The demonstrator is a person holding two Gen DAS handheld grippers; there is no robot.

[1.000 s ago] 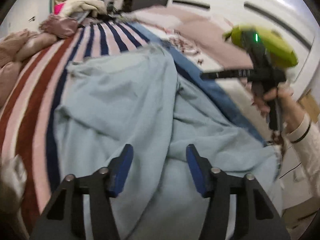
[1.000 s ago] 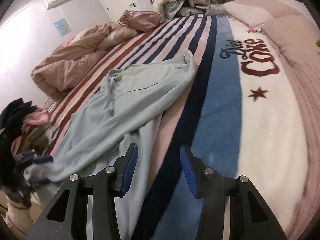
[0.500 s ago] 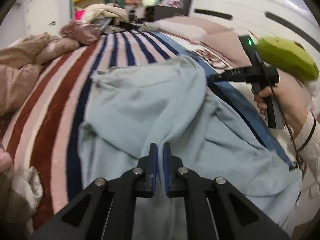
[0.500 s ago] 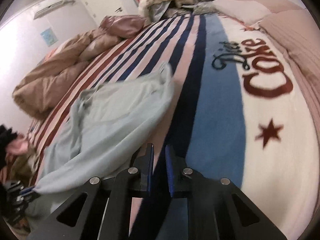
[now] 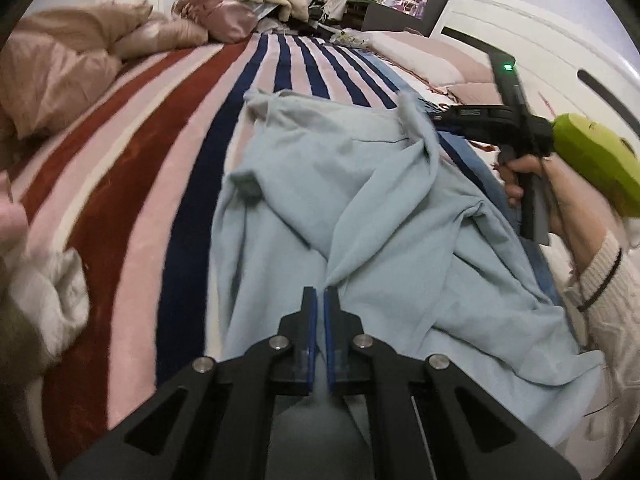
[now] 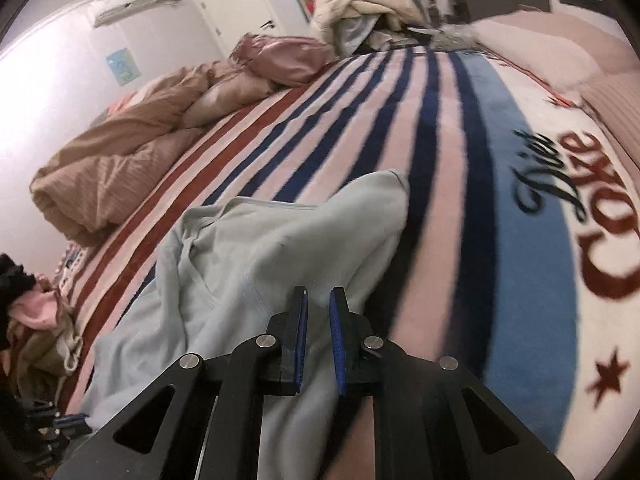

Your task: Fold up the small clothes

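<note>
A light blue garment [image 5: 360, 216] lies rumpled along the striped blanket [image 5: 168, 168] on the bed, one end toward the pillows and the other hanging near the bed's edge by the person.

The left tool [image 5: 319, 300] has its blue pads drawn together on a pleat of the cloth near the garment's middle; fabric rises in a ridge straight out of the pads, so it looks clamped on the garment. The right tool [image 6: 318, 312] has its pads close, with a narrow gap between them, and pale cloth runs up between them; it seems to pinch the garment's edge. In the left view the same tool [image 5: 448, 114] shows a tuft of cloth lifted at its tip.

The step in hand appears to be spreading the garment flat before any fold. To do it well, both grips should hold only the top layer. The left one sits on a bunched pleat and may have caught two layers, which would drag the underside along. Pulling the two tools apart, low over the blanket, should draw out the diagonal creases. Lifting too high risks the loose end slipping off the bed. The plush blanket will likely grip the cloth, so short lifts beat dragging.

A tan duvet [image 6: 120, 168] is heaped well to the side, clear of the work.
</note>
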